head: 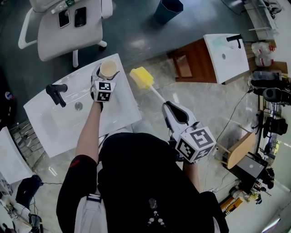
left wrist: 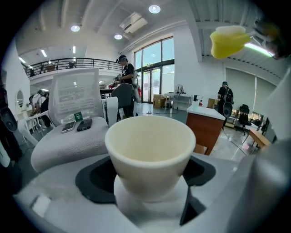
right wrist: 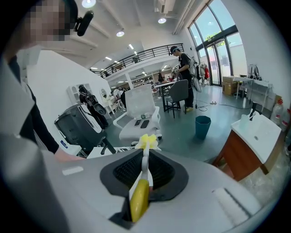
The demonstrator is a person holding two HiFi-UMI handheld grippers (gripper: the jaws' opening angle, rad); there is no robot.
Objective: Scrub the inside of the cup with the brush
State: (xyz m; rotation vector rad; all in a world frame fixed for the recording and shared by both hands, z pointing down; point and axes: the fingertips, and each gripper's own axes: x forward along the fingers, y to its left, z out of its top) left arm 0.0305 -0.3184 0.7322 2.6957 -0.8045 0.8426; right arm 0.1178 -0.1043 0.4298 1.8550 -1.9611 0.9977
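Nearest the person, low and right of centre in the head view, the right gripper (head: 172,109) has its jaws closed on the yellow grip of the sponge brush (head: 141,77). The thin white stem runs up and left to the yellow sponge head. That head hangs just right of the cup (head: 108,69), apart from it and not yet inside. The left gripper (head: 105,78), upper left of centre, has its jaws clamped on the lower wall of this cream, tapered cup, which stands upright with its mouth open and looks empty. To do the step well, the sponge should probably come over the mouth with the stem lined up with the cup's axis. It would then go down to the bottom and turn against the wall while the left gripper holds firm, since a tapered cup could slide upward out of the jaws under sideways pressure. Nothing lies between sponge and cup. The cup is held over the far right corner of the white sink (head: 54,123), whose black faucet (head: 56,93) stands well apart to the left. Farther off, an office chair (head: 68,34) carries two phones (head: 72,17), a dark bin (head: 168,9) sits at the top, and a second sink on a wooden cabinet (head: 193,63) stands at upper right.
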